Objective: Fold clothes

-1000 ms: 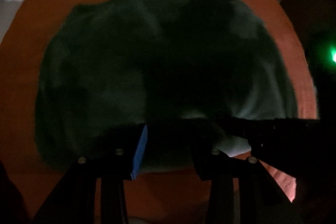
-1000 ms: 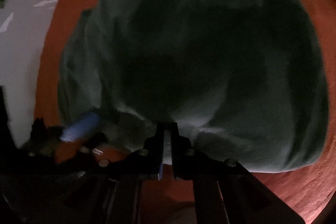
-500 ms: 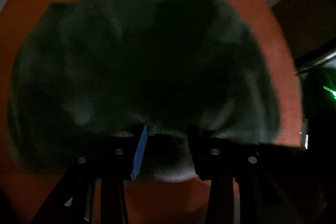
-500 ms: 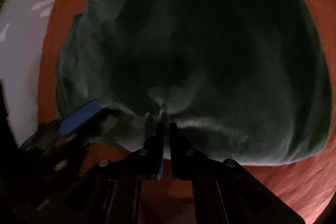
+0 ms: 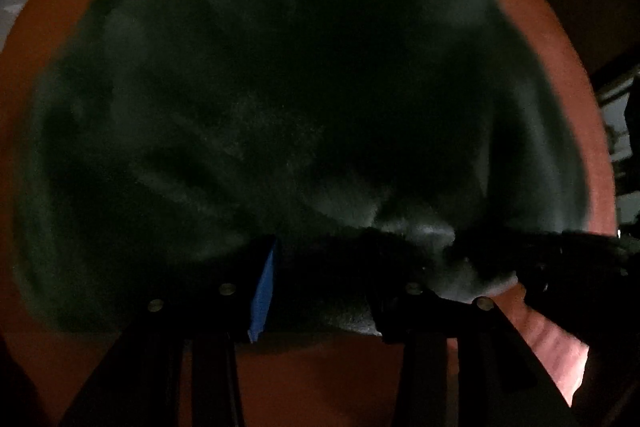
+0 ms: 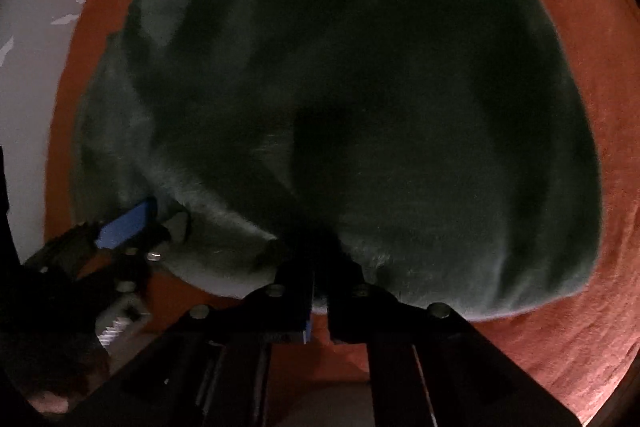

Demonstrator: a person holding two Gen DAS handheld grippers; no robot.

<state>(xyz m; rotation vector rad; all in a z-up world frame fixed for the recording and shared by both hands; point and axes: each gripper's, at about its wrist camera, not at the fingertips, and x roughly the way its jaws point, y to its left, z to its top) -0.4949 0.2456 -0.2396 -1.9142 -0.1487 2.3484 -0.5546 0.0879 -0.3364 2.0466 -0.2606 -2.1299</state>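
- Right gripper [image 6: 318, 267] was clamped on the near hem of the dark green garment [image 6: 360, 87], jaws nearly together, probably to carry that edge over for a fold.
- Left gripper [image 5: 320, 267] stood part open, hem between its fingers, pads apparently not pressing.
- Beyond both fingertips, garment lay spread on the orange cloth [image 6: 580, 327].

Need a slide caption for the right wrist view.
Right gripper shut on the near edge of a dark green garment lying on an orange cloth.
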